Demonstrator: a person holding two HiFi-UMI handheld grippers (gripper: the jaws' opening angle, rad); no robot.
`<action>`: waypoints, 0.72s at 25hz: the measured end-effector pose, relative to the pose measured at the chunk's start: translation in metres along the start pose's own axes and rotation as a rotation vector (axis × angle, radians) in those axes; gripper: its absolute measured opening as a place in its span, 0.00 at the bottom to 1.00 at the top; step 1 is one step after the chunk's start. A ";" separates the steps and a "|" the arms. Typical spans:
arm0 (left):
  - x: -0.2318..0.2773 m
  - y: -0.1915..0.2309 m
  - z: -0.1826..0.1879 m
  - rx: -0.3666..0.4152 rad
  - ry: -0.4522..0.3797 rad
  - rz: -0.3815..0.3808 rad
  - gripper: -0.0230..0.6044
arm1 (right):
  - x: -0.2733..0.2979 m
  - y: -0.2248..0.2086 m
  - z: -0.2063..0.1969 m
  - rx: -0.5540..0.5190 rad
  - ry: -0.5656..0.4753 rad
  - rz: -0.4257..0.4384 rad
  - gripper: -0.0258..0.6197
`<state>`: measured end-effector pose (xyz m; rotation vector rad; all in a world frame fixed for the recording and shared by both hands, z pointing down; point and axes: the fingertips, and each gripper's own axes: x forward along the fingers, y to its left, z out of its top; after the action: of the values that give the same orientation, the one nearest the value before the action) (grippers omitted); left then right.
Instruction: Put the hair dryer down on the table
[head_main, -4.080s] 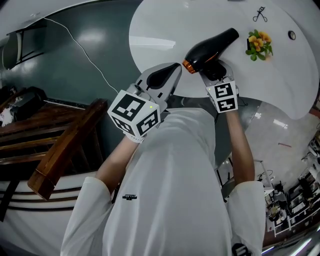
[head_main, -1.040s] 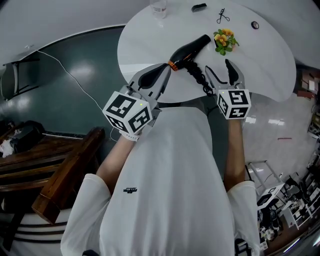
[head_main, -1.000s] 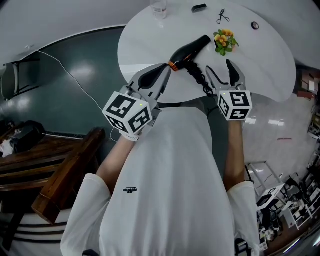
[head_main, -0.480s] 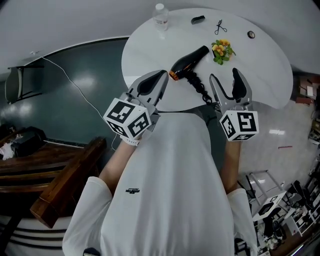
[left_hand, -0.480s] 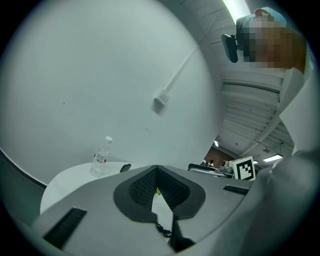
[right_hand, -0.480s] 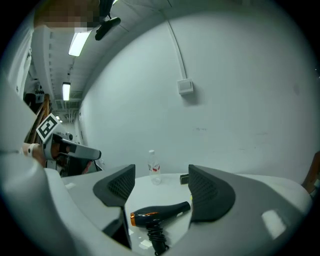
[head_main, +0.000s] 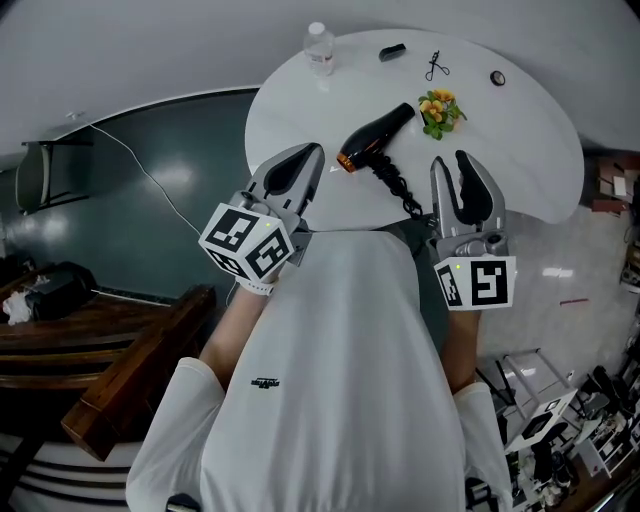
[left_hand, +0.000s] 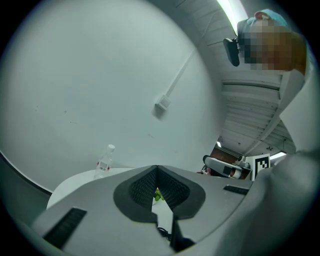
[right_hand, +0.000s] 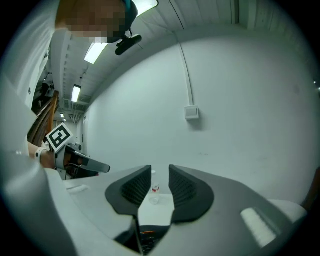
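So the right gripper (head_main: 454, 166) is hanging in the air over the near edge of the table (head_main: 530, 130). Its jaws have just been closing, and they stand partly apart with a narrow gap and nothing between them. In the right gripper view you look straight through that gap at a clear bottle (right_hand: 155, 187) far off on the tabletop. The left gripper (head_main: 303, 160) is up in the air too, on the other side of the person's chest. Its jaws are pressed together, pads meeting, with nothing caught in them.

The hair dryer (head_main: 378, 135) isn't in either gripper. It lies flat on the white table between the 2 of them and a bit further out, black with an orange ring at 1 end. Its coiled cord (head_main: 398, 186) trails back to the table's near edge, just beside the right gripper.

Further out: a little bunch of yellow flowers (head_main: 438, 108) right next to the dryer's far end. Then small scissors (head_main: 436, 66), a small black object (head_main: 392, 50) and a small round thing (head_main: 497, 77) near the far rim. The bottle sits at the far left edge.
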<state>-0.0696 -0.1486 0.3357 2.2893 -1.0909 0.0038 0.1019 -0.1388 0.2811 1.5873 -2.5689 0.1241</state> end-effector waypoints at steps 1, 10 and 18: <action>0.000 0.000 0.000 0.000 0.000 -0.001 0.04 | -0.002 0.000 0.004 -0.007 -0.014 -0.007 0.20; 0.005 -0.016 -0.004 0.012 0.005 -0.029 0.04 | -0.020 -0.003 0.001 0.025 0.000 -0.056 0.08; -0.002 -0.024 -0.008 0.012 -0.003 -0.029 0.04 | -0.036 -0.004 -0.004 0.037 -0.002 -0.080 0.08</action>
<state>-0.0518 -0.1315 0.3296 2.3159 -1.0618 -0.0048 0.1215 -0.1083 0.2797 1.7015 -2.5141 0.1628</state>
